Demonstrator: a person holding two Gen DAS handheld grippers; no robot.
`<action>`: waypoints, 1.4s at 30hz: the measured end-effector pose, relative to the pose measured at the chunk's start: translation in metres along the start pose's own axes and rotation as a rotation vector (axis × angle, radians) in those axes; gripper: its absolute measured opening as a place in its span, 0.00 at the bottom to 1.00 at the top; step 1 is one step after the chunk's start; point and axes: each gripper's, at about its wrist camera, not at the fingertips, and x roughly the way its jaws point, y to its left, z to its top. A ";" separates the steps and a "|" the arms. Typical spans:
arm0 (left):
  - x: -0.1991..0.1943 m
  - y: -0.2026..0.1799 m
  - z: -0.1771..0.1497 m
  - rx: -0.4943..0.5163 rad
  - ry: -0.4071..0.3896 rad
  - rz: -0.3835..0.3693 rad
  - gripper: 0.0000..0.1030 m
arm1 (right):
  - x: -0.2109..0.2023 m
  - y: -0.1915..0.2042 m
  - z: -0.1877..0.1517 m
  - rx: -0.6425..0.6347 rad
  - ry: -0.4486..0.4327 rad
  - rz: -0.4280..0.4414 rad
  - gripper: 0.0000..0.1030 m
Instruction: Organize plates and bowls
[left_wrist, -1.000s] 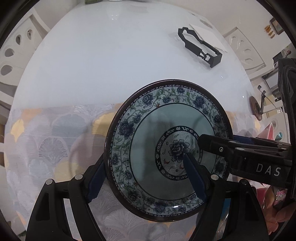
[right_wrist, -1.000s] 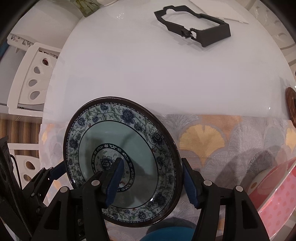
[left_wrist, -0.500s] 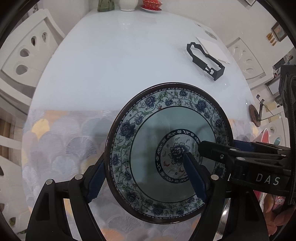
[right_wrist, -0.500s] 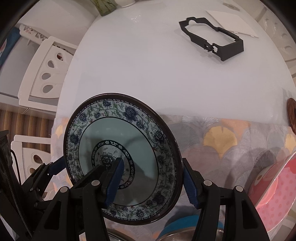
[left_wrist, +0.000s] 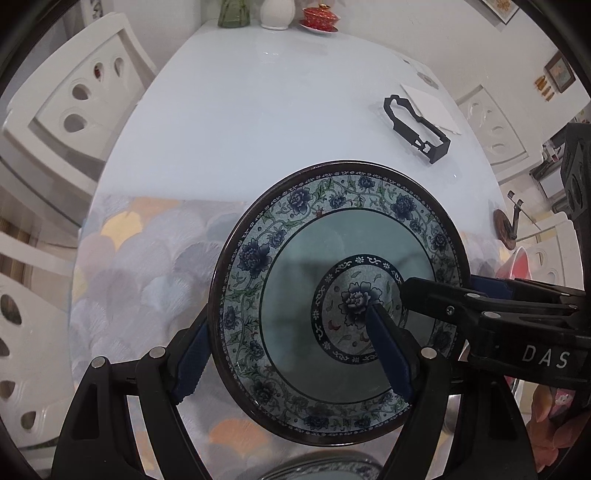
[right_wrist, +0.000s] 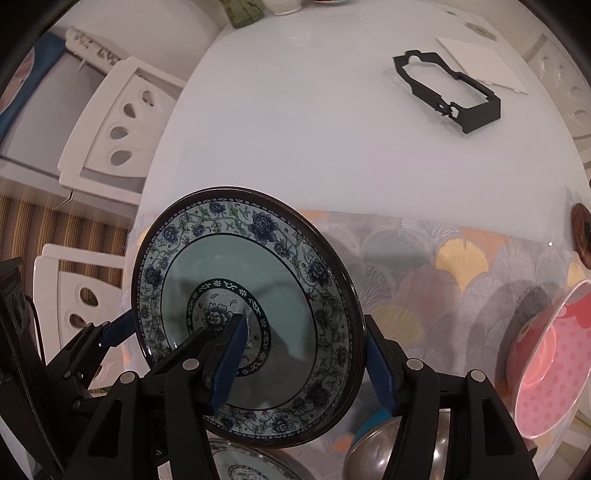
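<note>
A blue floral plate (left_wrist: 332, 258) with a dark rim is held above the table between both grippers. My left gripper (left_wrist: 284, 350) is shut on its left rim, one pad inside the plate, one behind. My right gripper (right_wrist: 303, 354) is shut on its right rim (right_wrist: 258, 258) the same way; it shows in the left wrist view (left_wrist: 498, 317). A second matching plate (right_wrist: 251, 469) lies below. A pink dotted plate (right_wrist: 550, 365) stands tilted at the right. A steel bowl (right_wrist: 417, 450) and a blue bowl (right_wrist: 373, 424) sit under the right gripper.
A patterned mat (right_wrist: 443, 266) covers the near part of the white table (left_wrist: 277, 110). A black frame (right_wrist: 447, 92) and a white card (right_wrist: 480, 62) lie far right. White chairs (left_wrist: 70, 107) stand around. Vases and a red cup (left_wrist: 319, 16) stand at the far edge.
Both grippers have lifted the floral plate higher and tilted it back; more of the table, chairs and the plate below have come into view.
</note>
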 end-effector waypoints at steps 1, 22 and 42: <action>-0.002 0.002 -0.002 -0.002 -0.001 0.000 0.75 | -0.001 0.003 -0.002 -0.004 0.002 0.003 0.58; -0.046 0.032 -0.038 -0.004 -0.008 -0.022 0.75 | -0.015 0.047 -0.044 -0.029 0.031 0.050 0.59; -0.042 0.033 -0.108 0.024 0.095 -0.078 0.75 | -0.007 0.027 -0.119 0.061 0.077 0.082 0.59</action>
